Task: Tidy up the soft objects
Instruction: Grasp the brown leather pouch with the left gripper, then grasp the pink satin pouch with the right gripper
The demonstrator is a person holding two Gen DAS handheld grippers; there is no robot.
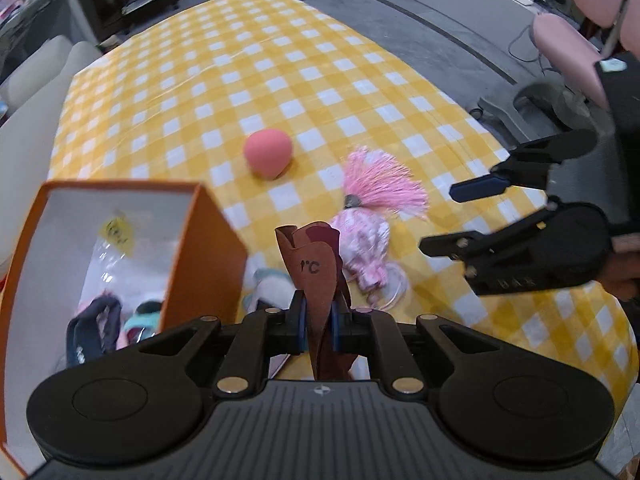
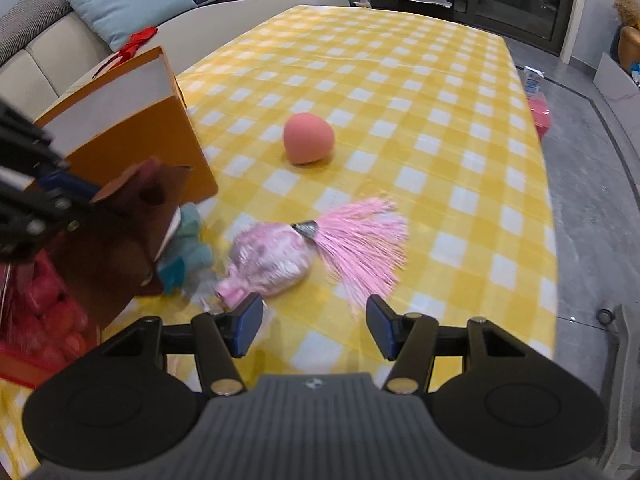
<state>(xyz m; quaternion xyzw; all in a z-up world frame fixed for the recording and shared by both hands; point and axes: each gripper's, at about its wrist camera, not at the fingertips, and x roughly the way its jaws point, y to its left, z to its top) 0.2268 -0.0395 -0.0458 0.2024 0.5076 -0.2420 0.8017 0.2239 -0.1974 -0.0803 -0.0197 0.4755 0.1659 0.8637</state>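
Note:
My left gripper (image 1: 318, 322) is shut on a brown leather piece (image 1: 314, 276) marked with a temperature sign, held up beside the orange box (image 1: 204, 252). That leather piece (image 2: 132, 216) shows at the left of the right wrist view too. A pink pouch (image 2: 272, 258) with a pink tassel (image 2: 360, 240) lies on the yellow checked tablecloth (image 2: 440, 120), just beyond my open right gripper (image 2: 314, 324). Farther back sits a pink ball (image 2: 308, 139). A teal plush item (image 2: 188, 248) lies by the box's foot. The right gripper (image 1: 452, 216) hangs open to the right of the pouch (image 1: 366, 250).
The orange box (image 2: 132, 120) holds several soft items, among them a dark fabric piece (image 1: 94, 330). A beige sofa (image 2: 80, 40) with a blue cushion (image 2: 124, 0) runs along the table's far left. A red mesh bag (image 2: 40, 312) sits at the near left. Grey floor (image 2: 592, 200) lies right of the table.

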